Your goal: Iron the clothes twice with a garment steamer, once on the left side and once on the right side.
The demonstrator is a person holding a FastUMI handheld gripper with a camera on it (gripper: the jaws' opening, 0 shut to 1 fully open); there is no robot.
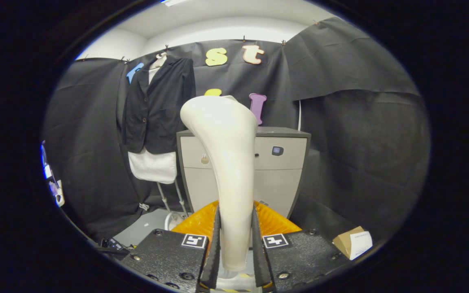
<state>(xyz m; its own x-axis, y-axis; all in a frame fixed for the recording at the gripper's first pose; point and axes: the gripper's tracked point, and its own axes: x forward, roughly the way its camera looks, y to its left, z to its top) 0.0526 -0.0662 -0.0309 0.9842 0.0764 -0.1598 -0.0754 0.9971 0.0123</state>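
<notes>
Black cloth (352,122) drapes the booth all round, with a pale ceiling above it. Against the back cloth stands a grey cabinet (283,171) with two drawer fronts. Beside the cabinet a dark jacket (159,106) hangs over a white garment (153,167) on a stand, well beyond the fingers and apart from the steamer. The tool (235,248) is clenched on the garment steamer (228,162): both fingers press against the sides of its cream handle, which rises upright between them and curves at the top into a broad head turned toward the jacket. Just behind the fingers sits an orange ribbed part (275,221). A small cardboard box (353,242) lies low, off to the side away from the jacket.
</notes>
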